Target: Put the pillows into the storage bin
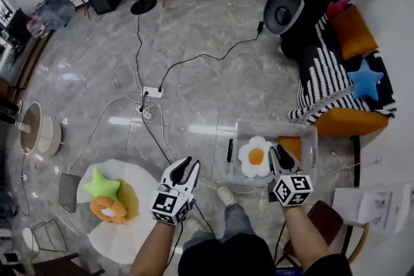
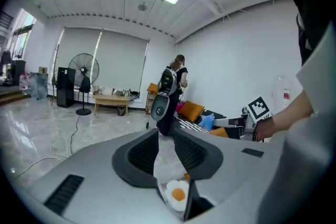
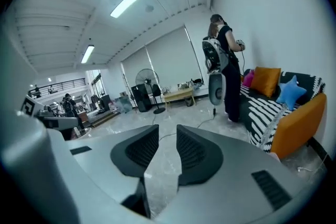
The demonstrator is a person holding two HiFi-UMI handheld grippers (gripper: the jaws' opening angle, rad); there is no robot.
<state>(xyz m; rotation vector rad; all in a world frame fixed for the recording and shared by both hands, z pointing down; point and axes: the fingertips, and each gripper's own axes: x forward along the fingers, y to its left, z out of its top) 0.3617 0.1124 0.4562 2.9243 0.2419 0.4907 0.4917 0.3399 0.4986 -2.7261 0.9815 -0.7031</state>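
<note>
In storage bin [image 1: 310, 134]: egg pillow [image 1: 255, 157], orange pillow [image 1: 292, 145] | outstanding: green star pillow [image 1: 101, 184] | my left gripper [image 1: 191, 163], right gripper [image 1: 278, 152]: slightly apart, empty

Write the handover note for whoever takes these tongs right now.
Left tongs: slightly open, empty, held over the floor.
Right tongs: slightly open, empty, at the near edge of the storage bin.
Done: the fried-egg pillow and an orange pillow lie in the bin.
Left: the green star pillow and the orange plush pillow sit on the white round surface to the left.
Unclear: whether the blue star pillow on the sofa also counts.
</note>
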